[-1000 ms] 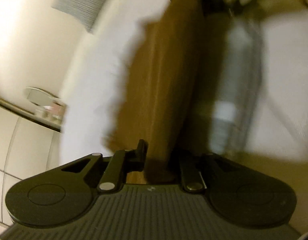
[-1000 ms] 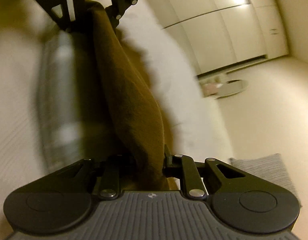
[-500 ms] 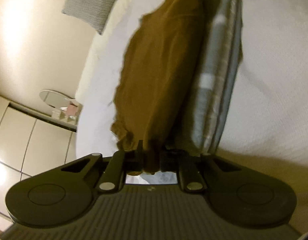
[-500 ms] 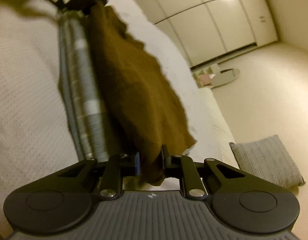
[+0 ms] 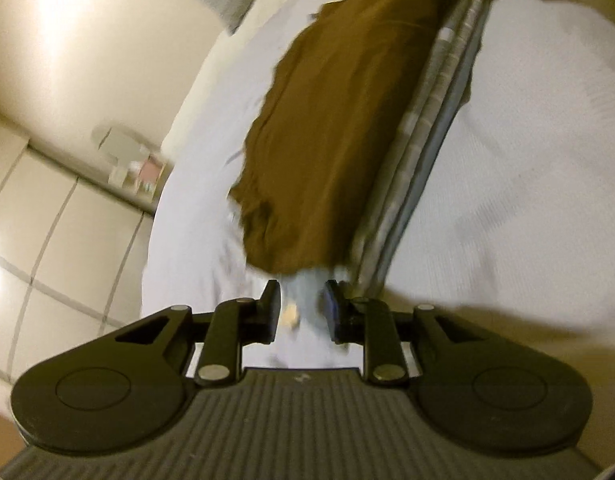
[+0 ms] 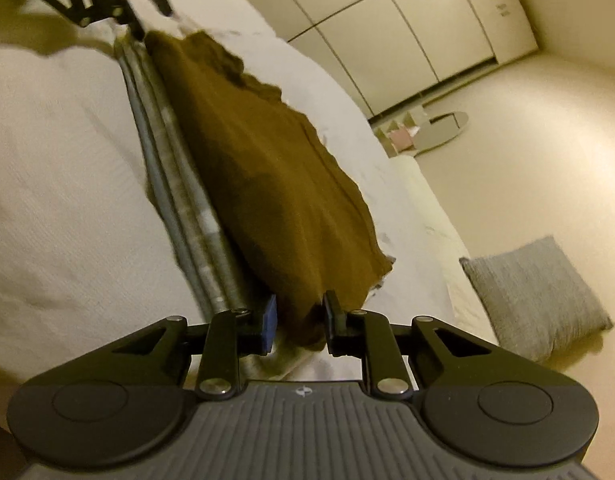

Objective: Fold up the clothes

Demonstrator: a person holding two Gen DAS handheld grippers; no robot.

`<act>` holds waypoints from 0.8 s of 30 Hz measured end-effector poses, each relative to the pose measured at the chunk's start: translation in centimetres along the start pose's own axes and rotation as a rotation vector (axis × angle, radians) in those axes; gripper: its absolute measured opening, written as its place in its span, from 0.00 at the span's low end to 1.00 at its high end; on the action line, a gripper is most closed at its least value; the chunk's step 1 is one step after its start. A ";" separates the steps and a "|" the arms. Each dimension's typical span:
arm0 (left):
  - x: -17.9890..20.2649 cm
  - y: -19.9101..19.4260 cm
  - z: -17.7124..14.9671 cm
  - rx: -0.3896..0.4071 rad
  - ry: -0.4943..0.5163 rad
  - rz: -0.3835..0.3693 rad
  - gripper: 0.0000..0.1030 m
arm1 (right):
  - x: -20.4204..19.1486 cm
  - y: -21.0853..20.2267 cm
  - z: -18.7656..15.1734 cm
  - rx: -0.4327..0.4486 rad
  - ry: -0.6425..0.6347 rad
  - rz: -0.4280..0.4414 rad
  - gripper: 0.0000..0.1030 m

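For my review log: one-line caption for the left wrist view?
Open left gripper just short of brown garment lying on striped cloth on white bed.

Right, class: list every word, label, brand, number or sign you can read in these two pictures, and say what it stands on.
No readable text in either view.
Left gripper: a small pale emblem on its body, a mark, not letters.
Right gripper: the same small emblem, no letters.
Brown garment and striped cloth: no label shows.
Small items by the oval mirror: too small and blurred to read.
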State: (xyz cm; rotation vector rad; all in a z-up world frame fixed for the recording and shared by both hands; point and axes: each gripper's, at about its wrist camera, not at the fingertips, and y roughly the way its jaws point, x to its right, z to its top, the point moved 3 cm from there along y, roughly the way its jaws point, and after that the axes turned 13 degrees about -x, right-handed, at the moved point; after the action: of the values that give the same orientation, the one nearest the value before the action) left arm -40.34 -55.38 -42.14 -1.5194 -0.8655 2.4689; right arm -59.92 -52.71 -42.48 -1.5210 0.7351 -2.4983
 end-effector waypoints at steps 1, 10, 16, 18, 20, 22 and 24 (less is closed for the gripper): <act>-0.3 -0.5 -0.6 -0.010 -0.042 -0.014 0.25 | -0.2 -0.9 -0.3 -0.003 0.025 0.013 0.20; -2.2 -4.4 -3.6 -0.061 -0.483 -0.204 0.37 | 1.8 -4.5 -0.5 -0.071 0.511 0.224 0.49; -2.7 -5.0 -1.8 -0.053 -0.672 -0.301 0.62 | 3.7 -4.7 -1.1 -0.147 0.883 0.382 0.68; -2.7 -4.9 -1.4 -0.059 -0.735 -0.324 0.82 | 3.7 -4.5 -1.3 -0.174 0.956 0.417 0.77; -2.7 -4.6 -1.2 -0.067 -0.786 -0.371 0.97 | 3.6 -3.9 -1.5 -0.206 1.013 0.449 0.84; -2.6 -4.3 -1.1 -0.072 -0.815 -0.403 0.98 | 3.4 -3.3 -1.4 -0.237 1.038 0.480 0.86; -2.3 -3.7 -0.9 -0.079 -0.820 -0.408 0.98 | 2.9 -2.3 -1.0 -0.281 1.039 0.508 0.86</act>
State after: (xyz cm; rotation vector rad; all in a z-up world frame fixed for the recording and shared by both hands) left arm -39.13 -52.75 -38.71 -0.2187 -1.2218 2.7098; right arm -61.91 -51.36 -39.48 0.1140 1.3946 -2.6685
